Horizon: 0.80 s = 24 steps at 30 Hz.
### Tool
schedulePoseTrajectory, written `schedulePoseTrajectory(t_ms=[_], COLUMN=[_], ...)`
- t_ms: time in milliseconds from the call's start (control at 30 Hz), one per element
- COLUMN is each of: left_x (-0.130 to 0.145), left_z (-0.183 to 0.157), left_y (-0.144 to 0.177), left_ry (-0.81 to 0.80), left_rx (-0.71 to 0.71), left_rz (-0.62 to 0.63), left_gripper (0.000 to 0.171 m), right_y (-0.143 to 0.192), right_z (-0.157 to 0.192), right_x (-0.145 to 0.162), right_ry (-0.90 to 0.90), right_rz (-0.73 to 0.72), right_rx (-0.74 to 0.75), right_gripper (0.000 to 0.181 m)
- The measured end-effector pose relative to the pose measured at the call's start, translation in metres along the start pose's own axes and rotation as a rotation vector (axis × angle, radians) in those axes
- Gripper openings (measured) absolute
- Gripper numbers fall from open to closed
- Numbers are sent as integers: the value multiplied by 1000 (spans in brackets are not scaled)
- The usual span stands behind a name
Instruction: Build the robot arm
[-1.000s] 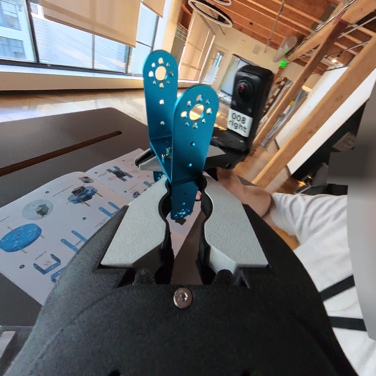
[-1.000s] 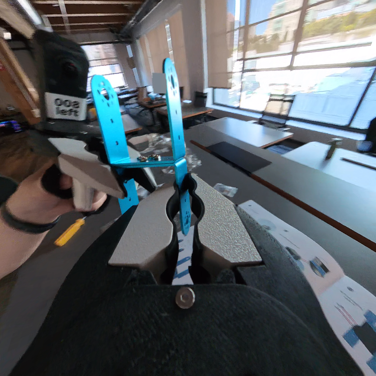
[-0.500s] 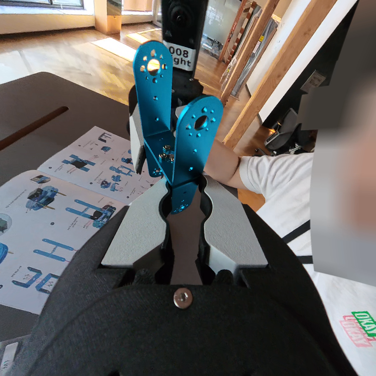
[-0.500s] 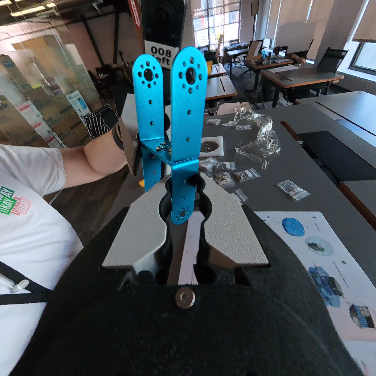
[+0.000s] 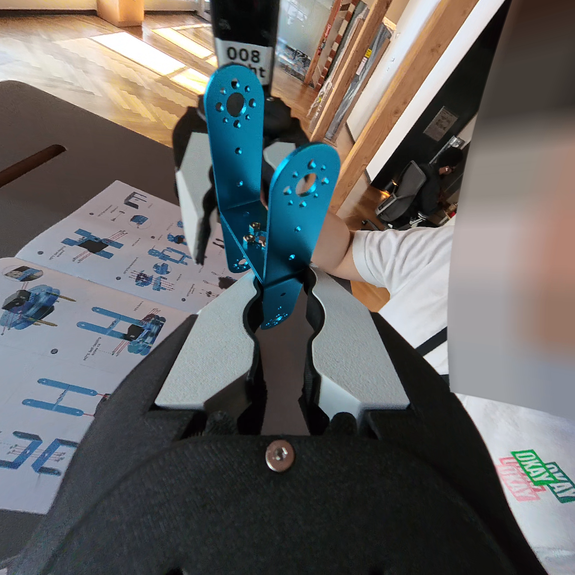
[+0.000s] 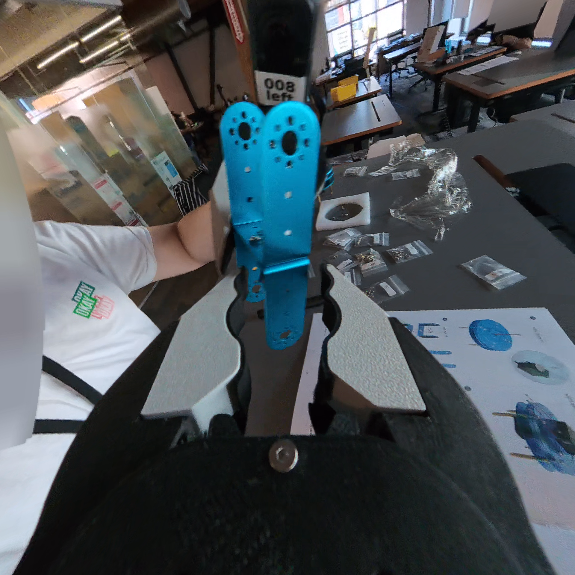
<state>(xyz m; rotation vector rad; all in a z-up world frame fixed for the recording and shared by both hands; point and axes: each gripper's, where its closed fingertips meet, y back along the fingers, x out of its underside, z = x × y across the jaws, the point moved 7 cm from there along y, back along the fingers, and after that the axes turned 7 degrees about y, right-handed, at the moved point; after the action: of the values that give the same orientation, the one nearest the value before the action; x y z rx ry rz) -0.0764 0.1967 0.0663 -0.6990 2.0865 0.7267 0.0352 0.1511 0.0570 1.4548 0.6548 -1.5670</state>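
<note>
A blue metal bracket [image 5: 273, 217] made of two U-shaped pieces joined back to back by small nuts is held in the air above a dark table. My left gripper [image 5: 283, 277] is shut on one of its lower tabs. In the right wrist view my right gripper [image 6: 281, 277] is open. Its jaws stand wide on either side of the bracket's [image 6: 286, 217] other lower tab without touching it. The left gripper's finger [image 6: 219, 236] shows behind the bracket there. The right gripper's finger [image 5: 189, 193] shows behind it in the left wrist view.
An open instruction sheet [image 5: 77, 295] with blue drawings lies on the dark table [image 6: 513, 242] below; it also shows in the right wrist view [image 6: 466, 357]. Several small bags of hardware [image 6: 373, 249], a white foam piece [image 6: 342, 211] and crumpled clear wrap [image 6: 435, 186] lie farther off. A person's white shirt [image 5: 404, 264] is close by.
My right gripper has opened and let go of the bracket's tab. My left gripper still holds the bracket. Both grippers have turned to face each other more squarely.
</note>
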Motion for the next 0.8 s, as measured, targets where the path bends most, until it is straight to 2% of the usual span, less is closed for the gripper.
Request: schedulePoseTrajectory(t_ms=[67,333,467,667,800], left_x=[4,18,21,24,36], left_z=[4,15,16,0,-14], left_y=[-2,0,2,12,25], left_ry=[-1,29,42,87,90], left_rx=[10,83,71,101,54], left_rz=[6,47,65,48,18], left_gripper=[21,21,21,21,21], right_y=[-1,-9,-13,-22,-39], right_z=[-3,-7,-7,4,15], right_x=[5,18,20,14,12], right_ry=[-29,-90,-143,-104,-128], right_rz=[13,77,98,90,77], right_rx=[-40,-118,-114,-152,-171], right_gripper=[27,25,33,25,24])
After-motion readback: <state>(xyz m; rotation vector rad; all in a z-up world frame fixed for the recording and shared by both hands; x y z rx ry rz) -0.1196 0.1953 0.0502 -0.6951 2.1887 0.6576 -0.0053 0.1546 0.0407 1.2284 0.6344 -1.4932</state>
